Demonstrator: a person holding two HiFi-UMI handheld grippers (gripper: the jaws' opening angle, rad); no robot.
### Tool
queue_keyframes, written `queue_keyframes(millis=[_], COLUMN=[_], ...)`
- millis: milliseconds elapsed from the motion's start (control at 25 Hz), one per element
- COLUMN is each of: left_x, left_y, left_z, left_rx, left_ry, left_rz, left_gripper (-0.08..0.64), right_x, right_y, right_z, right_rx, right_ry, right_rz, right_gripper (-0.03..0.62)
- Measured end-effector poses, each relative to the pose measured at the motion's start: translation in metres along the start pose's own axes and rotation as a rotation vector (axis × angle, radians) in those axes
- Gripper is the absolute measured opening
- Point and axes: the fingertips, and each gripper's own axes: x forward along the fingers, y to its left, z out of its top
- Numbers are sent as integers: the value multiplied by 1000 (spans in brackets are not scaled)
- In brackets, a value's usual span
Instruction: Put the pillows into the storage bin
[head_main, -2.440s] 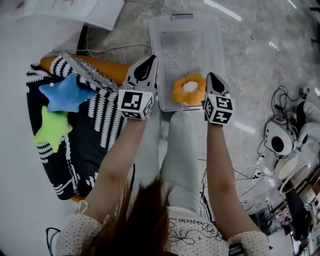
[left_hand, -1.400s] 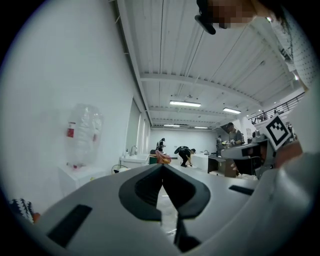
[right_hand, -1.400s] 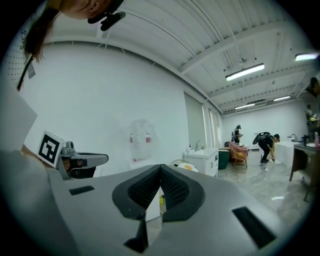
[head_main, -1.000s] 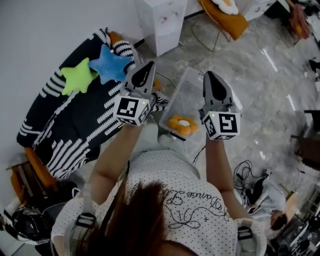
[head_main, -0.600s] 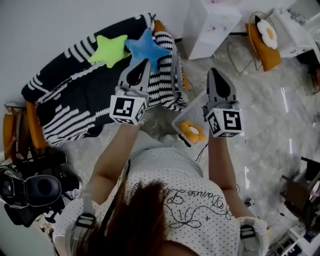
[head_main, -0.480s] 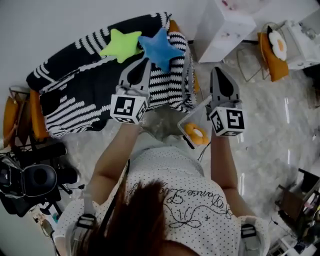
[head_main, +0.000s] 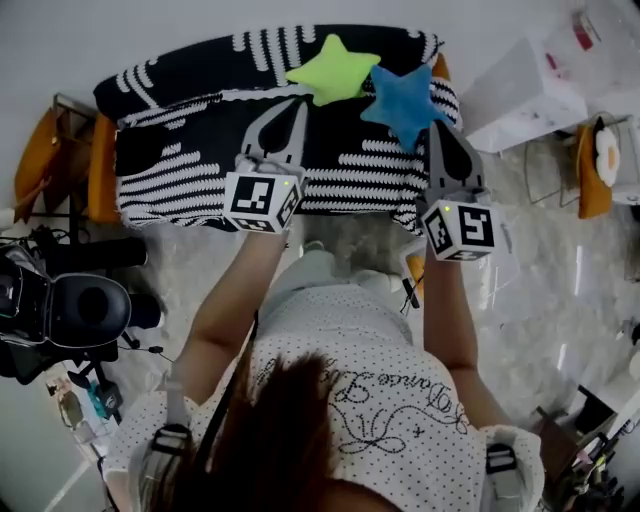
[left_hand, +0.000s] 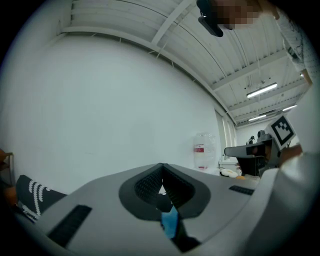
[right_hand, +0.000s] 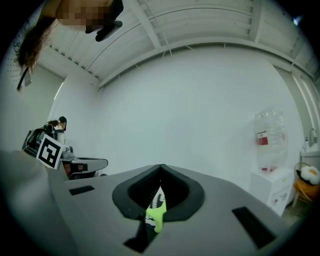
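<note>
A green star pillow (head_main: 332, 72) and a blue star pillow (head_main: 405, 100) lie on the sofa's black-and-white striped blanket (head_main: 190, 150). My left gripper (head_main: 296, 104) is held level in front of the sofa, shut and empty, its tip just below the green star. My right gripper (head_main: 438, 130) is also shut and empty, close under the blue star. A corner of the clear storage bin (head_main: 409, 268) peeks out beneath the right gripper; its contents are hidden. In the left gripper view the shut jaws (left_hand: 161, 170) let a sliver of blue through; the right gripper's (right_hand: 160, 172) show green.
A white cabinet (head_main: 520, 85) stands right of the sofa, with an orange chair bearing an egg cushion (head_main: 600, 160) beyond it. Black camera gear (head_main: 60, 320) sits on the floor at left. A large water bottle (right_hand: 267, 145) stands on the cabinet.
The person has turned away from the bin toward the sofa, both grippers swinging along. The bin with the orange pillow has slid under the right gripper. Both grippers stay shut.
</note>
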Motion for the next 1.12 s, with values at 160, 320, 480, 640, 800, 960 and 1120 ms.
queue_keyframes(millis=[160, 320, 480, 640, 800, 960, 1120], left_x=[-23, -41, -48, -42, -21, 9, 51], left_y=[53, 87, 107, 121, 133, 150, 163], left_z=[-1, 0, -4, -11, -15, -15, -14], left_rx=[-1, -6, -27, -46, -48, -37, -26], left_ry=[3, 1, -3, 1, 8, 7, 6], left_rz=[31, 58, 91, 127, 159, 190, 224], left_gripper=[3, 3, 3, 3, 3, 3, 3], right_x=[34, 54, 69, 85, 115, 157, 202], right_y=[47, 73, 84, 82, 67, 57, 36], right_z=[0, 4, 4, 0, -5, -2, 4], right_rx=[-6, -6, -9, -8, 19, 27, 27], right_ry=[5, 9, 18, 27, 28, 10, -3], right_rz=[37, 46, 64, 82, 106, 150, 202], right_gripper=[11, 12, 12, 12, 11, 12, 12])
